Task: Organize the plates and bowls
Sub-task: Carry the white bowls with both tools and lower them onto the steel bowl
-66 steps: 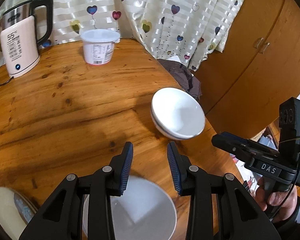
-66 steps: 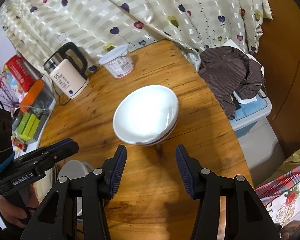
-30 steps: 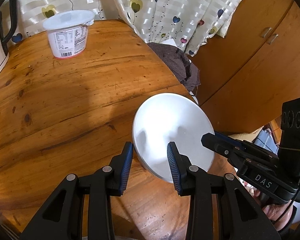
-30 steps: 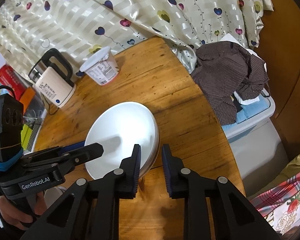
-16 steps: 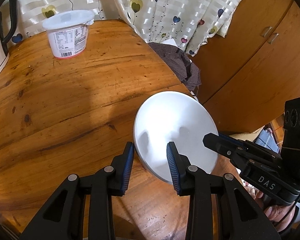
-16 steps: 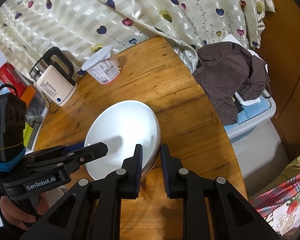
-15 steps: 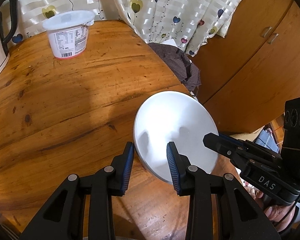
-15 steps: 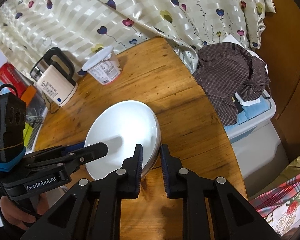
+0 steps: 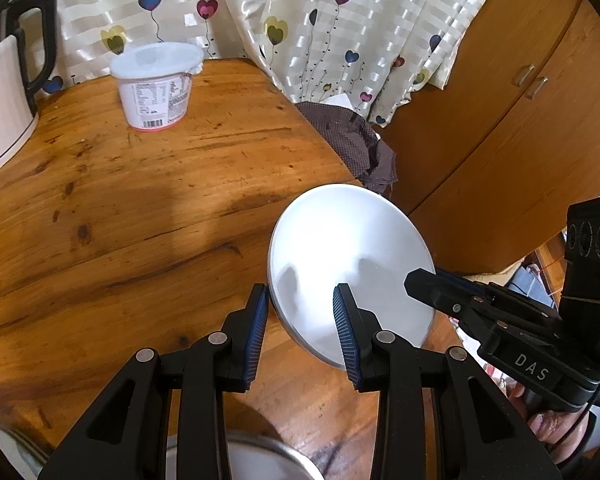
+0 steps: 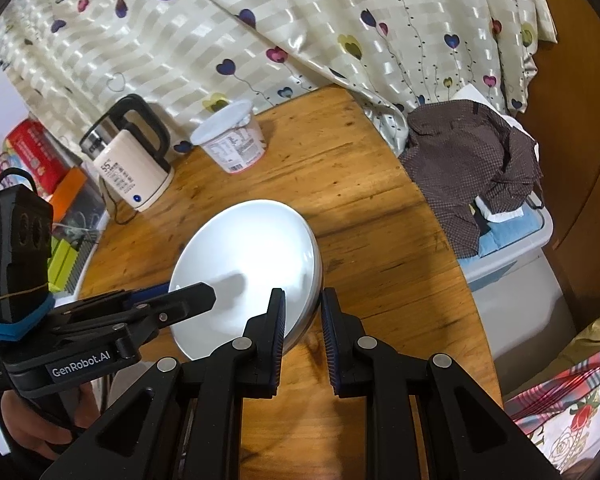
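White bowl (image 9: 348, 256) lifted off table (image 9: 140, 216) — both claws gripping rim

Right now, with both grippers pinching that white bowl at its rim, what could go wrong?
The white bowl is held only by its thin rim, by the right gripper and the left gripper, so it may slip. It is near the table edge, above a bin with a brown shirt; dropped, it could fall off.
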Demonstrator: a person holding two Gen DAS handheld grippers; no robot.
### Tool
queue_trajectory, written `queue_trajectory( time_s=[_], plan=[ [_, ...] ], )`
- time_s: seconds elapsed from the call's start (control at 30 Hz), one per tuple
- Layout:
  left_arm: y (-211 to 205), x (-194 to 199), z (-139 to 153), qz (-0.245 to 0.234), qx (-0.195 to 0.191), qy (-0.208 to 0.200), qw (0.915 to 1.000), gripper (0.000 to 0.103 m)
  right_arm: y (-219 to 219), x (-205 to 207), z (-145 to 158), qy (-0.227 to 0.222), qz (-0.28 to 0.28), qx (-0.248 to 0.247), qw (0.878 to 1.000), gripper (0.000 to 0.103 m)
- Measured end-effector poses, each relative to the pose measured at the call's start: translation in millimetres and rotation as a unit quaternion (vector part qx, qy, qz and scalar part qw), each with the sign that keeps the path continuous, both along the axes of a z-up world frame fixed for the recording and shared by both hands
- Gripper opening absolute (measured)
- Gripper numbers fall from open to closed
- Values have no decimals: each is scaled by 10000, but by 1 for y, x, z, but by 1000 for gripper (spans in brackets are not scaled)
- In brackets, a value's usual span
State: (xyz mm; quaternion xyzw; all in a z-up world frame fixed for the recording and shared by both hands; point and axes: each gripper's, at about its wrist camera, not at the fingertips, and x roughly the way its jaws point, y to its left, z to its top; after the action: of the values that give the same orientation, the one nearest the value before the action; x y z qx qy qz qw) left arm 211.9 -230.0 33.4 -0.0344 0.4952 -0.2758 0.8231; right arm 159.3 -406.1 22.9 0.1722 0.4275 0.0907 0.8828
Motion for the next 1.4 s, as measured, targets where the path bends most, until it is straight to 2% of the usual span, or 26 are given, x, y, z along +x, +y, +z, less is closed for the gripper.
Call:
queue_trajectory(
  time_s=[0.7,1.4],
  plan=[
    [60,-53,36,451,-164,-310,9984,35,56,-39,38,-269,481,-70,9985,18],
    [112,-99,27,897,-49,-253,9956,35,108,-70,28,-87,983,3,9951,18]
  ],
)
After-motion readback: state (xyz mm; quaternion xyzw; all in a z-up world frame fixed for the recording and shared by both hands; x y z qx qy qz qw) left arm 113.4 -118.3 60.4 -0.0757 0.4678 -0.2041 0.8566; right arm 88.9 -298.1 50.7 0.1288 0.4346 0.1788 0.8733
